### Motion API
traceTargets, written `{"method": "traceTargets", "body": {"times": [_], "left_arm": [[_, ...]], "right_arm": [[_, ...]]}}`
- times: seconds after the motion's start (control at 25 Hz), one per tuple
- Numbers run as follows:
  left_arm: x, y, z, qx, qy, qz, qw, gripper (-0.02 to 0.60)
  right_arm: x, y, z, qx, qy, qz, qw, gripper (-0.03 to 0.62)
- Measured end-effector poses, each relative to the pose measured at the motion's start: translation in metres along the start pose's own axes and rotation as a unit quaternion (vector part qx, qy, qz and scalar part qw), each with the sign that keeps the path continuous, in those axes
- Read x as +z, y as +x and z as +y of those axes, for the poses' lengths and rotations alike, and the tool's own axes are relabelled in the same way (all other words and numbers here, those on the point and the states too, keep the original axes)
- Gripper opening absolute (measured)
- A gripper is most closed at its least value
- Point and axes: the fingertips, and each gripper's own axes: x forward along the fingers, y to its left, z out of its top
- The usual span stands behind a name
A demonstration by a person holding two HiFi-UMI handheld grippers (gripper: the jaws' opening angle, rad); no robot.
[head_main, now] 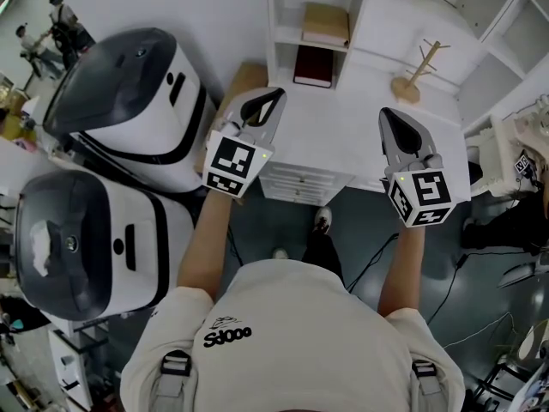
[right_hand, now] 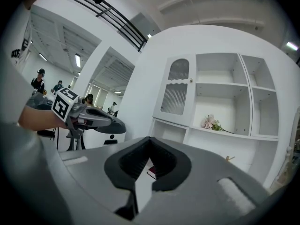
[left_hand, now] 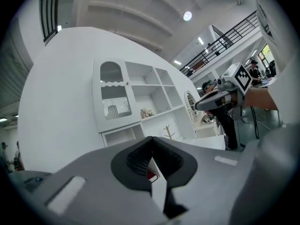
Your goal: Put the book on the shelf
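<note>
White desk (head_main: 343,144) below, with dark floor (head_main: 283,221) open between its near edge and the person. Two bulky white-and-black machines (head_main: 129,93) crowd the left side. The left gripper (head_main: 273,97) sits over the desk's near-left corner with its tongs pressed together and nothing in them; the forearm is straight and the gripper level. A small white shelf (head_main: 283,24) stands at the far edge — the dark red book (head_main: 313,65) is in its lower compartment, a tan book (head_main: 326,24) above it. The right gripper (head_main: 388,114) is well apart to the right, likewise closed and empty. A wooden stand (head_main: 416,75) is beyond it. The gripper views add a tall white cabinet (left_hand: 136,102) with flowers (right_hand: 211,123) — each also catches the other gripper, and a sliver of book past the closed tips.
</note>
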Motion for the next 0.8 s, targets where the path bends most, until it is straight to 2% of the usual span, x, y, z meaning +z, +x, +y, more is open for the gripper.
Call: {"method": "traceTargets", "body": {"times": [0.36, 0.8], "left_arm": [[0.012, -0.010, -0.006, -0.005, -0.020, -0.006, 0.9998, 0.018], [0.007, -0.011, -0.004, -0.004, -0.006, 0.002, 1.0000, 0.018]], "right_arm": [[0.009, -0.007, 0.008, 0.010, 0.006, -0.016, 1.000, 0.000], [0.007, -0.004, 0.011, 0.009, 0.008, -0.015, 1.000, 0.000]]}}
